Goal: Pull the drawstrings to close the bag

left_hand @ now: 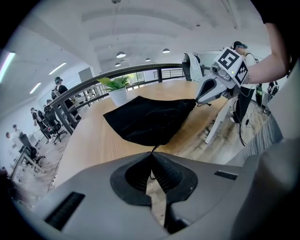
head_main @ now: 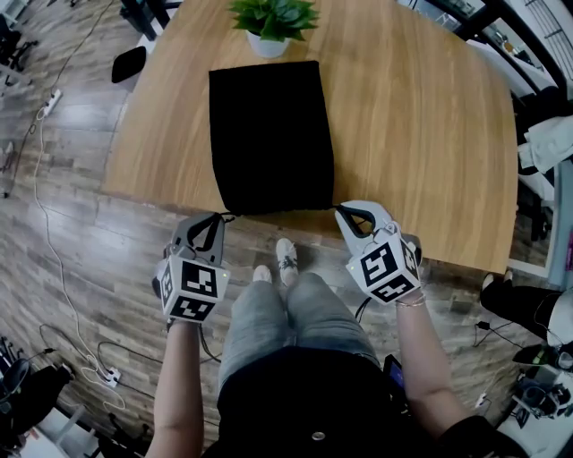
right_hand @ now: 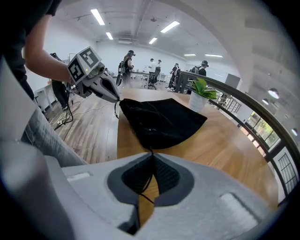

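Head view and both gripper views, drawstring closure at an early stage. The black bag [head_main: 271,134] lay flat on the wooden surface [head_main: 421,116]. Its far edge was just in front of a potted plant [head_main: 273,22], and its mouth was at the near edge of the surface, facing the person.

The left gripper [head_main: 223,217] was at the near left corner of the bag and the right gripper [head_main: 341,211] at the near right corner, both angled downward just off the edge of the surface. In the left gripper view the fingers [left_hand: 165,169] were pressed together on the left drawstring [left_hand: 153,150], a thin dark cord running straight from the corner of the bag into the closed pads. In the right gripper view the fingers [right_hand: 165,174] were likewise pinched on the right drawstring [right_hand: 150,151], with a loose tail of cord hanging below the pads.

Done, as judged from these views: both cords had been found and gripped, one per gripper, and each short run between bag and pads looked close to taut.

Left to do: nearly all of the closing. In the head view the mouth edge was about as wide as the rest of the bag, with only slight puckering at the two corners, so the fabric had hardly been gathered. The cords would probably have to be drawn outward and away from each other until the mouth bunched shut. Whether the bag held anything could not be told.
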